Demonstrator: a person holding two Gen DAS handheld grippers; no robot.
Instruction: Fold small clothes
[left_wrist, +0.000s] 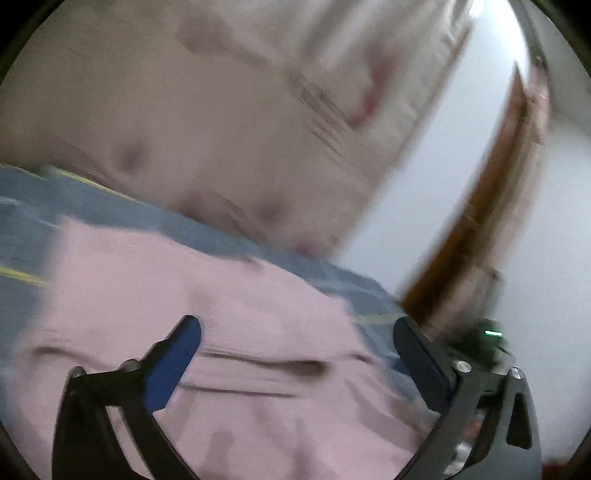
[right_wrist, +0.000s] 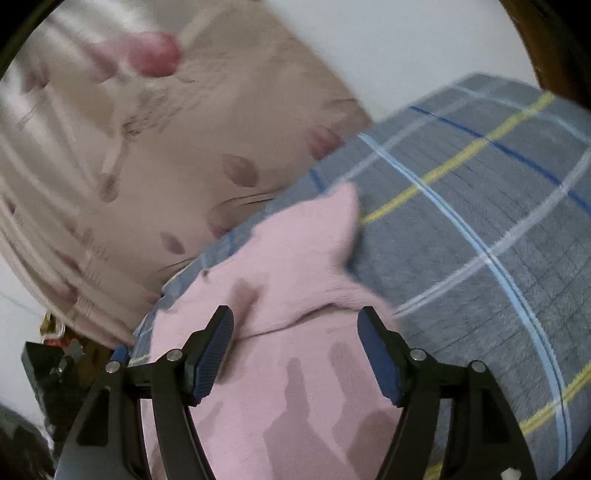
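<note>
Jaws of both grippers stand apart with nothing caught in them. The left gripper (left_wrist: 297, 354) is spread as wide as it goes, its blue-padded fingers (left_wrist: 173, 365) hovering over the pink garment (left_wrist: 229, 295), and the pads touch no cloth as far as the blurred left wrist view shows. The right gripper (right_wrist: 295, 350) is partly open, about halfway, and its pads likewise flank the pink garment (right_wrist: 295, 369) without pinching it. The garment lies on the grey checked bedspread (right_wrist: 480, 221), spread just beyond both sets of fingers; in the right wrist view a layer of it seems laid over another, with a curved edge crossing just past the fingertips and a pointed corner sticking up on the far side. That suggests at least one fold is already made and the cloth has been let go, though I cannot tell how many folds lie under it. What is left, by my judgement, is to tuck in the loose far corner, fold the piece smaller and flatten it. Beyond the garment, past the bedspread's far edge, hangs a beige flowered curtain (right_wrist: 147, 166), and behind that a pale wall (left_wrist: 443, 184).
</note>
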